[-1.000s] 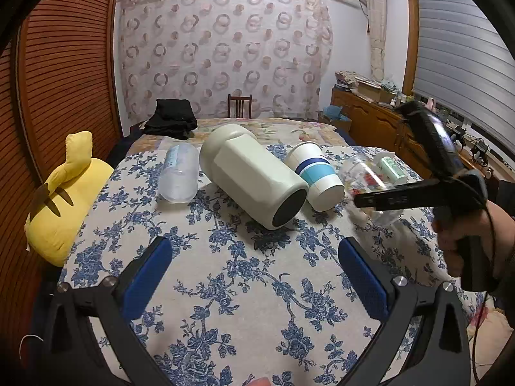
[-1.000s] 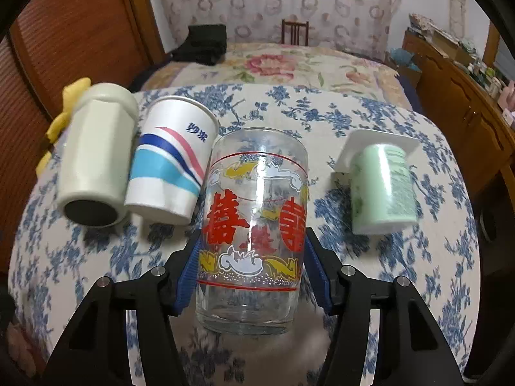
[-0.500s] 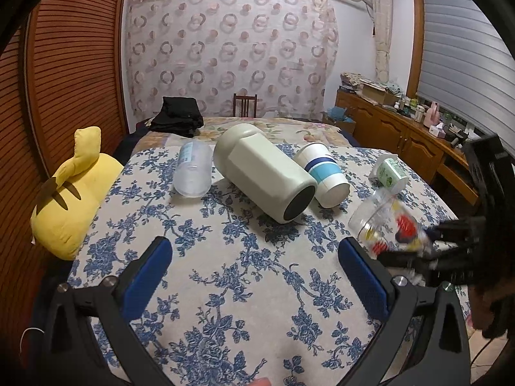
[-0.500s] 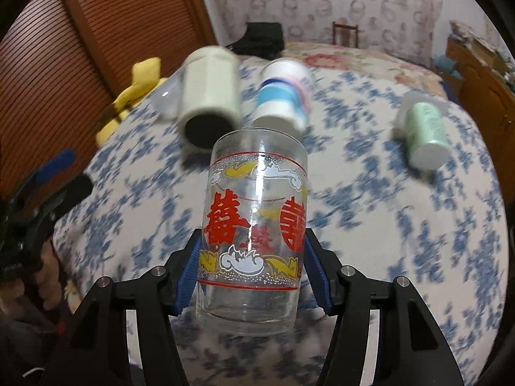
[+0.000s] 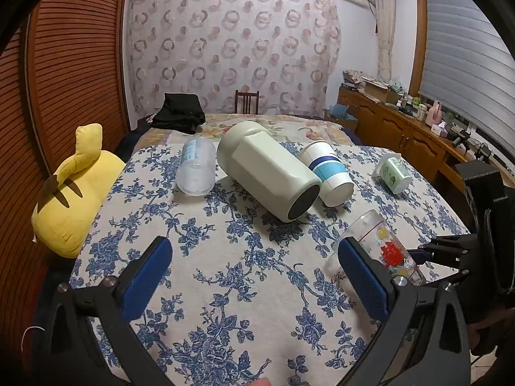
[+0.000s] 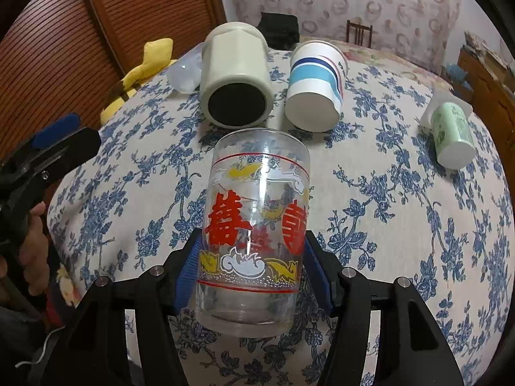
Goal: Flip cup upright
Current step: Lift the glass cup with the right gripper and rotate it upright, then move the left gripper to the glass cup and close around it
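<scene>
Clamping the glass [image 6: 254,234], right gripper [image 6: 252,276] holds it tilted over bare near worktop [image 5: 225,273]; left gripper [image 5: 254,276] apart.

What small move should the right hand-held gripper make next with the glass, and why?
Probably rotate the wrist to bring the glass base-down, then lower it onto the bare tablecloth in front. The right hand-held gripper is clamped on its lower half, and it appears tilted, mouth pointing away. The left hand-held gripper is open and holds nothing.
</scene>
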Demonstrator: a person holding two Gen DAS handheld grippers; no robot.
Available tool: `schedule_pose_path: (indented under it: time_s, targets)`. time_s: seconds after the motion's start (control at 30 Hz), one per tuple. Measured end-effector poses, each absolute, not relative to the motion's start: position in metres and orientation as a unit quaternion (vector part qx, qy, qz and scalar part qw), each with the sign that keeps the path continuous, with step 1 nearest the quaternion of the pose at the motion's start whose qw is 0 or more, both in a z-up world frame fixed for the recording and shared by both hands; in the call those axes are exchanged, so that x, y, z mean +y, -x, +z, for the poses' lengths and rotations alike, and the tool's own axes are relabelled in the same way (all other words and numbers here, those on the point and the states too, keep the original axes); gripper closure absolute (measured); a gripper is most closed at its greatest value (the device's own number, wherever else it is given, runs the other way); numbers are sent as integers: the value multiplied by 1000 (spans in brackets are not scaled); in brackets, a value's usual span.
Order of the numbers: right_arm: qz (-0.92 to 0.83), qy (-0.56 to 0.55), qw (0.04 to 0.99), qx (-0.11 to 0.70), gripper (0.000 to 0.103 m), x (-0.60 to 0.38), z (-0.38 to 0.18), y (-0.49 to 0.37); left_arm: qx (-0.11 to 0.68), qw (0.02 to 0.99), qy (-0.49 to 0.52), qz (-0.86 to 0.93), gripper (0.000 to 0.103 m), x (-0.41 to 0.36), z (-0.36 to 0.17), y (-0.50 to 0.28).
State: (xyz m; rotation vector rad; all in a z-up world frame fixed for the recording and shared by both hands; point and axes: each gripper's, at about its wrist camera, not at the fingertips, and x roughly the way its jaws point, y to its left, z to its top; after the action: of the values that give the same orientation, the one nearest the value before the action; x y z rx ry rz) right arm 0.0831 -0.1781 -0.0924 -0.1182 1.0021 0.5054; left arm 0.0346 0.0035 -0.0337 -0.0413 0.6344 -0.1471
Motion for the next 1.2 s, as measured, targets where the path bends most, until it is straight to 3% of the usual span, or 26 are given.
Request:
schedule_pose_path:
  time_s: [0.1,0.2,0.57,1.2]
  targets:
    - [243,48,851,463,32,-185,-84,-80,320,944,23,-79,0,0,-35,-38]
    - [245,47,861,442,30,-193,-67,-73,325,942,20,-83,0,-6,-34,-41]
    - [201,46,899,386,29,-251,-33,-58,355,926,18,-130,0,-44,-19,-52]
    - [178,-6,906,383,29,-299,-49,-68,481,859,90,-155,6,-86,-57,-88]
